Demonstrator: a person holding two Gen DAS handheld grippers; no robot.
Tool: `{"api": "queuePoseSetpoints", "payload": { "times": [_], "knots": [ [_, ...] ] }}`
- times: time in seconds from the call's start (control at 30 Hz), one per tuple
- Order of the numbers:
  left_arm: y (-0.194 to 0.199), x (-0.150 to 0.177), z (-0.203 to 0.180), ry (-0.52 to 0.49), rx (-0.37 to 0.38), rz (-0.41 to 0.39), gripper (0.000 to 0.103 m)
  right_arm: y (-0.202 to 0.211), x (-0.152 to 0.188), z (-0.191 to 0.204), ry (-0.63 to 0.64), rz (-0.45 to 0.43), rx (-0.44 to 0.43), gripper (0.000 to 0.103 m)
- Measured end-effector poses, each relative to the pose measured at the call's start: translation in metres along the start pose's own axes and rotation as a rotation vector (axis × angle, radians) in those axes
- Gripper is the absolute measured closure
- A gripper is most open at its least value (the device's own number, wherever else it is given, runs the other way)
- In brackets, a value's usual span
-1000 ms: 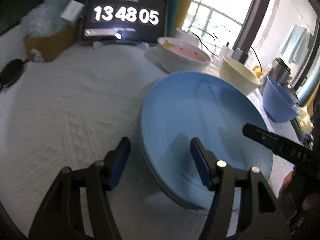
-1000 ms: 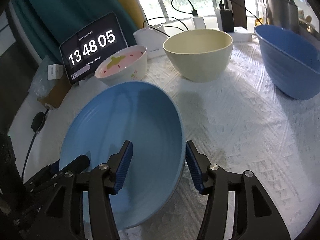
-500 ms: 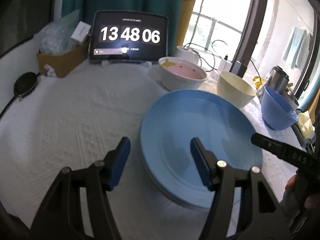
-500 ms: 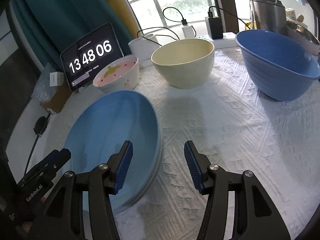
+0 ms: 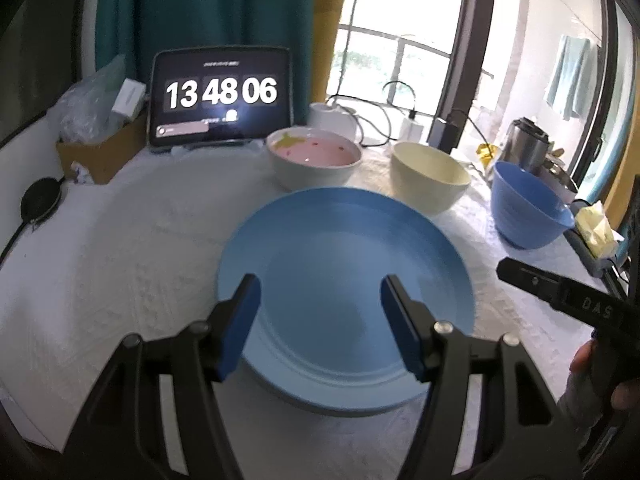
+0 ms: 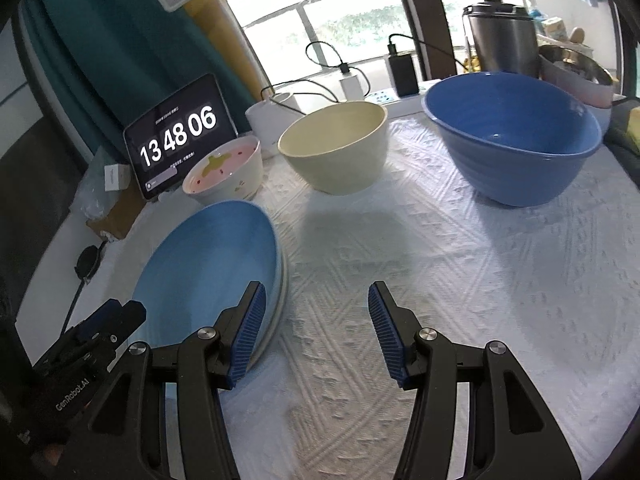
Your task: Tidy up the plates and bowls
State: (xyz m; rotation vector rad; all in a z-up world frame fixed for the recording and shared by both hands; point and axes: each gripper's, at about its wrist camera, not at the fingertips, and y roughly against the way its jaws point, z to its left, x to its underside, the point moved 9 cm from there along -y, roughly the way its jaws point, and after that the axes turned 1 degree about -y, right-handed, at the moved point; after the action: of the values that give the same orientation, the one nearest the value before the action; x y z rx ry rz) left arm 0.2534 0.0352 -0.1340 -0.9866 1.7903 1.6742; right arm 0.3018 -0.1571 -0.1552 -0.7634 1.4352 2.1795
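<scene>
A light blue plate (image 5: 344, 280) lies flat on the white tablecloth, on top of another plate whose pale rim shows under it in the right wrist view (image 6: 208, 264). My left gripper (image 5: 320, 316) is open and empty, raised above the plate's near half. My right gripper (image 6: 314, 320) is open and empty, over the cloth just right of the plate. Behind stand a pink strawberry bowl (image 5: 314, 160) (image 6: 224, 178), a cream bowl (image 5: 430, 178) (image 6: 334, 148) and a large blue bowl (image 5: 528, 208) (image 6: 512, 136).
A tablet clock (image 5: 220, 98) stands at the back, with a cardboard box (image 5: 100, 148) to its left. Chargers and cables (image 6: 352, 76) and a steel kettle (image 6: 502, 40) line the window side. A black round object (image 5: 40, 202) lies at the left edge.
Both grippers have let go of the blue plate and pulled back. The plate went from tilted to lying flat on the stack. The right gripper has swung right, over bare cloth.
</scene>
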Motion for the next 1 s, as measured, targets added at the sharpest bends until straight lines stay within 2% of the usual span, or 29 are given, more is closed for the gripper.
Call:
{"api": "queuePoseSetpoints", "payload": {
  "times": [0.63, 1.0],
  "knots": [
    [0.008, -0.015, -0.075, -0.083, 0.078, 0.002, 0.039, 0.039, -0.012, -0.048, -0.05, -0.05, 0.023, 0.046],
    [0.002, -0.033, -0.113, -0.125, 0.109, 0.012, 0.039, 0.063, -0.032, -0.085, -0.089, -0.082, 0.053, 0.046]
  ]
}}
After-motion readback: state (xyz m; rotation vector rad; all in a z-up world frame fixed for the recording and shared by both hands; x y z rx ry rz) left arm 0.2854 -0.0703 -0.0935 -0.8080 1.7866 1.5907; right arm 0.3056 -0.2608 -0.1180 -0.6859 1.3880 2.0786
